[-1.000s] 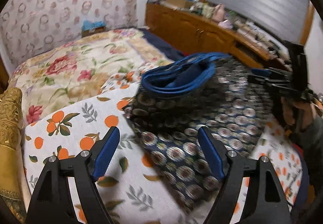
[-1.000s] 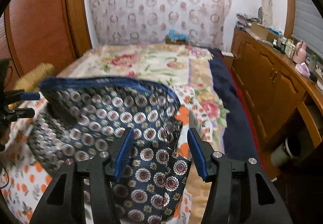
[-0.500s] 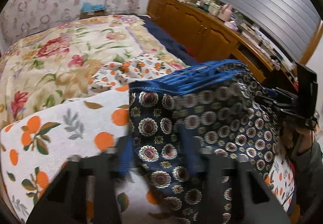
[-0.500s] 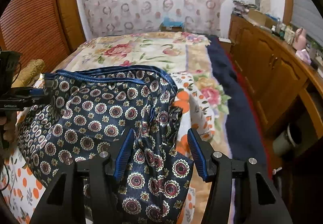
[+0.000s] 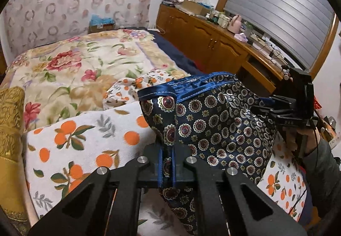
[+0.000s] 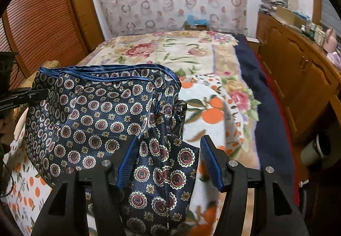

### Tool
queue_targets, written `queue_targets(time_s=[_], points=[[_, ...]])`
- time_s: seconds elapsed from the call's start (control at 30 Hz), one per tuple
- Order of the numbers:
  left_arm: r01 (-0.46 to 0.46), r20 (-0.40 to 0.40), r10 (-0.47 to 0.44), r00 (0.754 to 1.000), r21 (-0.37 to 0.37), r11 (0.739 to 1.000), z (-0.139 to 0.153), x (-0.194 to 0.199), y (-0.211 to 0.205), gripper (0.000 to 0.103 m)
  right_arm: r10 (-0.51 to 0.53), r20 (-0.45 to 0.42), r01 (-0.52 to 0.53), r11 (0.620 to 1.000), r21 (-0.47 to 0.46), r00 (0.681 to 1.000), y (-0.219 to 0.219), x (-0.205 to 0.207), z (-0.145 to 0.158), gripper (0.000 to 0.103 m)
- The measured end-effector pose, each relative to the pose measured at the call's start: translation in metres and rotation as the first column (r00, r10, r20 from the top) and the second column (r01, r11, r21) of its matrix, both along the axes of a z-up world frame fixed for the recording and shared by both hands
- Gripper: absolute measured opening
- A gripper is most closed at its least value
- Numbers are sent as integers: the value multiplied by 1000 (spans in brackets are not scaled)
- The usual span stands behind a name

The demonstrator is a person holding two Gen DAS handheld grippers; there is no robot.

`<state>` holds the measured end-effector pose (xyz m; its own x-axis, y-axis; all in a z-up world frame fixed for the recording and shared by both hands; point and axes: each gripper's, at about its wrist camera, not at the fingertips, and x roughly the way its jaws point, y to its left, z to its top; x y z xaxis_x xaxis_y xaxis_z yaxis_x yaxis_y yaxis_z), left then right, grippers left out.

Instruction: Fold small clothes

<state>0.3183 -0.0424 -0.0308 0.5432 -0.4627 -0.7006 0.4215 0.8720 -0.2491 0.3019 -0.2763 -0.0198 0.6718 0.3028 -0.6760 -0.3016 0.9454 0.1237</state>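
The left gripper [image 5: 167, 166] is clenched on a bunched fold of the dark navy satin shorts with medallion print and blue waistband [image 5: 213, 125], lifted above the white orange-print cloth [image 5: 85, 142] on the bed. The right gripper [image 6: 168, 161] stands released, its blue pads spread either side of the hanging fabric [image 6: 96, 116].
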Motion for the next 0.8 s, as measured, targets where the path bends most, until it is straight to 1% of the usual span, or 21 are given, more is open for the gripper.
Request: queue_targets(time_s=[0.1,0.27,0.33,0.37,0.4,0.43,0.47,0.5,0.57,0.7,0.8], points=[[-7,-1,7,1000,8,1000,-5,0,-1,7,19,-38,-18,1000,16,999,0,15,-8,62],[-9,3,9,1000,15,1000,-8,1,-3,7,36,-45,-35,999,13,998,2,29,-7,62],[-9,5,9,1000,10,1000,-7,1,-2,7,60,-37,-60,998,-11,998,10,29,-7,56],[-6,9,6,1000,6,1000,-6,0,-2,7,72,-34,-73,997,-22,997,13,28,-7,45],[-3,13,3,1000,2,1000,-4,-3,-2,7,96,-38,-96,995,-15,995,15,26,-7,28],[-5,20,5,1000,-2,1000,-2,-6,-1,7,120,-46,-120,993,2,992,16,25,-7,20],[-11,25,11,1000,-1,1000,0,-8,-1,7,127,-41,-127,992,1,991,17,23,-6,16],[-19,31,19,999,3,1000,3,-12,0,7,131,-34,-131,991,9,991,16,21,-5,13],[-22,52,23,998,-7,1000,10,-20,3,7,128,-7,-128,991,43,992,11,15,1,12],[-39,111,43,993,-44,998,31,-40,15,7,135,92,-139,989,41,987,10,-3,23,11],[-64,152,72,986,-62,996,49,-57,29,7,168,160,-175,984,32,973,22,-14,45,11]])
